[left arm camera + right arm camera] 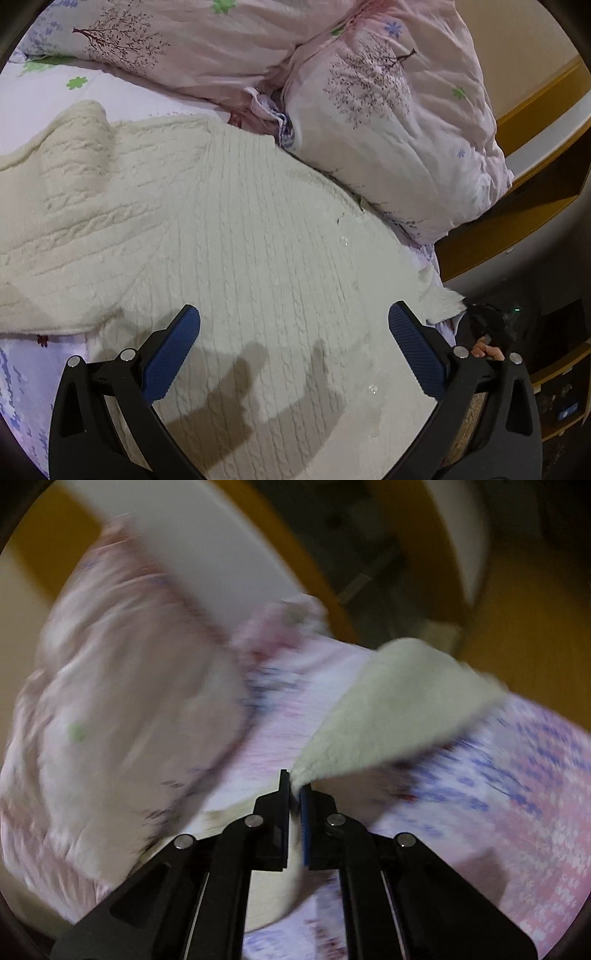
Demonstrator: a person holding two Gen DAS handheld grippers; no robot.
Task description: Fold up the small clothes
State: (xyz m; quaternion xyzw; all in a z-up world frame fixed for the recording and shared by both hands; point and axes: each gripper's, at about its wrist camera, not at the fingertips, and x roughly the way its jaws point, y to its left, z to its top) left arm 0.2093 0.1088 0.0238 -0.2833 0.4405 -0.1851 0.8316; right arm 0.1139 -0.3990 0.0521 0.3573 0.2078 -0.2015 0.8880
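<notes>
hovering spread wide, the left gripper (294, 322) hangs over a cream cable-knit sweater (229, 229) on a floral bedsheet (26, 373); the right gripper (295, 781) pinches the sweater's corner, lifted.

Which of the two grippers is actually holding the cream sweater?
The right gripper: its jaws are shut on the cream sweater. The left gripper is wide open above it.

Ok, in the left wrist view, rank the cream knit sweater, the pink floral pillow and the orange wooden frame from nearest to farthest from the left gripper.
1. Cream knit sweater: directly beneath the open jaws of the left gripper.
2. Pink floral pillow: ahead, upper right, past the sweater's edge.
3. Orange wooden frame: far right, beyond the pillow.
</notes>
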